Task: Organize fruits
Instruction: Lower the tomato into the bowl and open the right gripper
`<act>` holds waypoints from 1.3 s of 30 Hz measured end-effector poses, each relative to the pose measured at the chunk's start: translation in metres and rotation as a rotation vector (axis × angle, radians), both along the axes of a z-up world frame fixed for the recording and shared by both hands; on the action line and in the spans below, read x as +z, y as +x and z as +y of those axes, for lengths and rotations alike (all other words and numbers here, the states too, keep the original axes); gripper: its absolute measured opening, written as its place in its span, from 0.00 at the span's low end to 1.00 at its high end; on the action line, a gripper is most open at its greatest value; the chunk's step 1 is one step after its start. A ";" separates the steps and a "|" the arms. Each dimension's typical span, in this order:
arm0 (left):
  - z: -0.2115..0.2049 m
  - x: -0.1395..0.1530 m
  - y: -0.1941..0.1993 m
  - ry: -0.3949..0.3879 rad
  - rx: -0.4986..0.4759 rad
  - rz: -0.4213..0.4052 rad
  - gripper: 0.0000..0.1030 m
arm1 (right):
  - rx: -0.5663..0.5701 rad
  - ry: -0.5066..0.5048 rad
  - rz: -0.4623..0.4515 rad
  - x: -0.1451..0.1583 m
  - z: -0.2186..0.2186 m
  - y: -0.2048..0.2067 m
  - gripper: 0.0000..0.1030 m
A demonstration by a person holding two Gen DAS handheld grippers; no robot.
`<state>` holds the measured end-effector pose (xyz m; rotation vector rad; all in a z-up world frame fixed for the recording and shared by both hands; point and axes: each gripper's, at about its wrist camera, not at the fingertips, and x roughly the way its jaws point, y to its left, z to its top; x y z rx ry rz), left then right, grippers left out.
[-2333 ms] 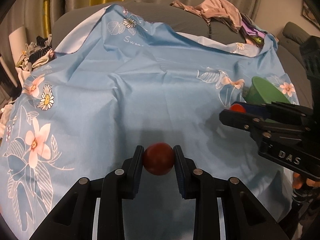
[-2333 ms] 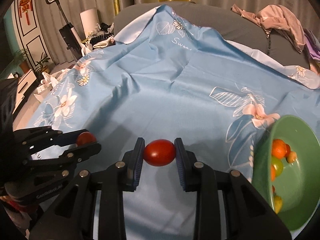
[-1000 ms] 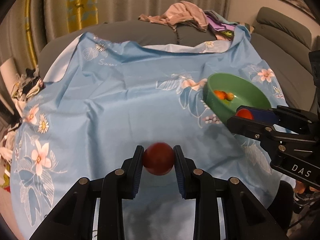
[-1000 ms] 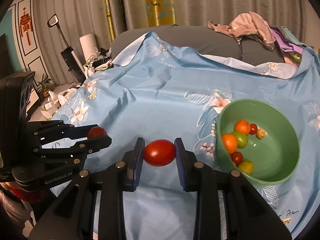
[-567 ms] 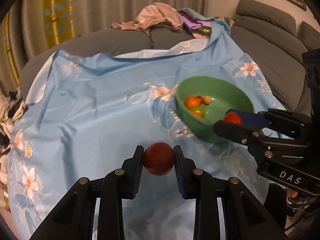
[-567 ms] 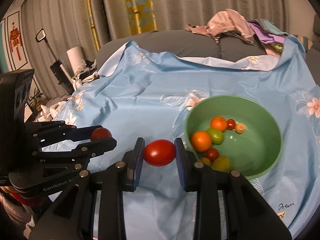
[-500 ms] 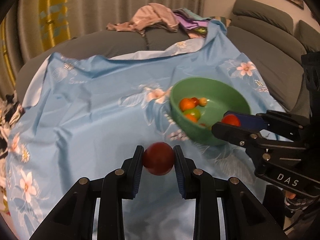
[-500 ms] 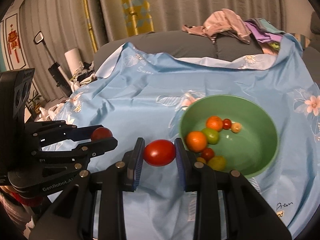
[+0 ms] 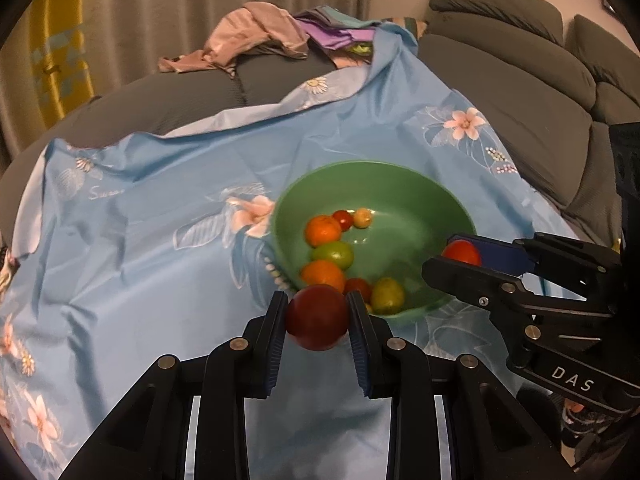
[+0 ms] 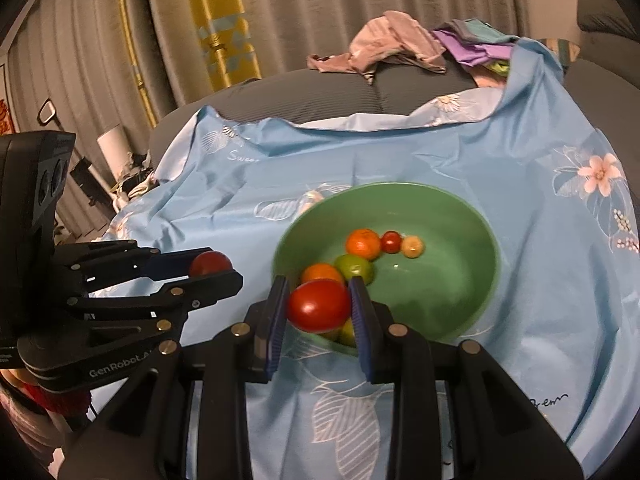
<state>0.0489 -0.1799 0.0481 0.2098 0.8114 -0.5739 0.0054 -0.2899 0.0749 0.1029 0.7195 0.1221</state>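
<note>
My left gripper (image 9: 317,316) is shut on a dark red round fruit (image 9: 316,317), held just in front of the near rim of a green bowl (image 9: 424,184). My right gripper (image 10: 319,307) is shut on a bright red tomato (image 10: 318,306), held over the bowl's (image 10: 472,280) near left rim. The bowl holds several small fruits: orange, green, red and yellow ones (image 9: 325,230). In the left wrist view the right gripper (image 9: 460,258) with its tomato is at the bowl's right side. In the right wrist view the left gripper (image 10: 210,266) is left of the bowl.
The bowl rests on a light blue flowered cloth (image 9: 152,216) spread over a grey sofa (image 9: 512,76). A pile of clothes (image 9: 256,32) lies at the back. Curtains hang behind. A white roll and clutter (image 10: 116,152) stand at the left.
Both grippers have moved right and forward toward the green bowl, each still holding its fruit. The bowl now sits close in front of both.
</note>
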 end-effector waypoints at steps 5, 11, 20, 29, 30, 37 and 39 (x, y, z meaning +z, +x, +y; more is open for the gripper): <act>-0.018 -0.001 0.008 0.009 -0.030 -0.001 0.29 | -0.035 0.014 0.001 -0.004 -0.017 0.001 0.31; -0.034 -0.005 0.016 0.030 -0.057 0.002 0.29 | -0.057 0.024 0.006 -0.008 -0.028 0.006 0.31; -0.051 -0.016 0.031 0.060 -0.071 0.023 0.29 | -0.079 0.030 0.017 -0.016 -0.038 0.015 0.31; -0.063 -0.024 0.040 0.087 -0.085 0.033 0.29 | -0.095 0.033 0.024 -0.019 -0.049 0.022 0.31; -0.064 -0.025 0.040 0.090 -0.085 0.033 0.29 | -0.096 0.032 0.026 -0.020 -0.049 0.023 0.31; -0.069 -0.032 0.047 0.116 -0.086 0.040 0.29 | -0.108 0.022 0.057 -0.025 -0.052 0.030 0.31; -0.070 -0.033 0.049 0.123 -0.086 0.042 0.29 | -0.111 0.017 0.061 -0.025 -0.053 0.032 0.31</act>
